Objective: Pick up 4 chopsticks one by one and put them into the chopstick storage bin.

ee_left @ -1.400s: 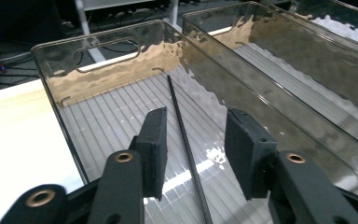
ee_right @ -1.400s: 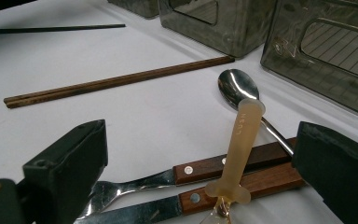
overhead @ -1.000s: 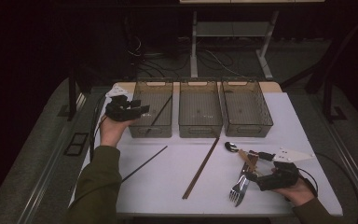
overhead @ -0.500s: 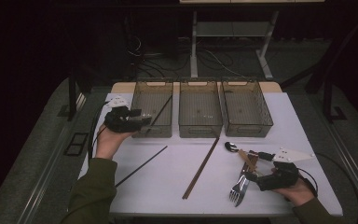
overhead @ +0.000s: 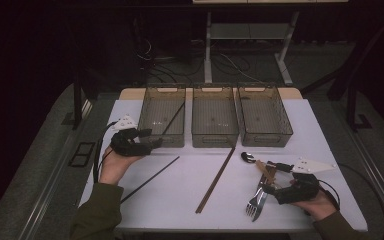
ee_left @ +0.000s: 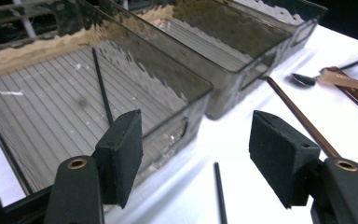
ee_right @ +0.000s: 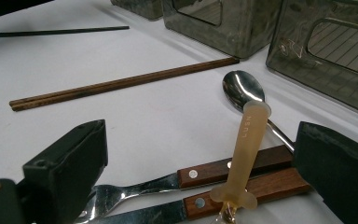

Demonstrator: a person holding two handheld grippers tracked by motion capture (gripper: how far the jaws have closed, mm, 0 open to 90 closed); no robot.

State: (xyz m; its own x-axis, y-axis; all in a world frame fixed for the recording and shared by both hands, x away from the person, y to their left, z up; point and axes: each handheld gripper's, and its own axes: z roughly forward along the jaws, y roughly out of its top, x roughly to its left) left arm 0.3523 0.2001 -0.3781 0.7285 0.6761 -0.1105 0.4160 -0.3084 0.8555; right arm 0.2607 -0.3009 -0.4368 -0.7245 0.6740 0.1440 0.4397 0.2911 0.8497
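Observation:
My left gripper (overhead: 152, 143) (ee_left: 198, 163) hovers open by the near left corner of the left bin (overhead: 156, 100) (ee_left: 37, 116), with nothing between its jaws. One black chopstick (overhead: 173, 118) (ee_left: 101, 88) lies inside that bin. A second black chopstick (overhead: 150, 179) (ee_left: 220, 196) lies on the white table (overhead: 300, 135) just ahead of the jaws. My right gripper (overhead: 270, 189) (ee_right: 200, 182) rests open at the near right, its jaws astride two wood-handled forks (overhead: 255, 200) (ee_right: 242, 170) and a beige-handled utensil (ee_right: 248, 140). A spoon (overhead: 248, 157) (ee_right: 242, 88) lies just beyond.
A pair of brown chopsticks (overhead: 216, 180) (ee_right: 121, 84) lies diagonally mid-table. The middle bin (overhead: 214, 91) and the right bin (overhead: 286, 122) stand at the back. Cables trail from both grippers. The table's near edge runs close to both hands.
My left gripper has drawn back from beside the left bin toward the near side and lower, still open. The right gripper has stayed put.

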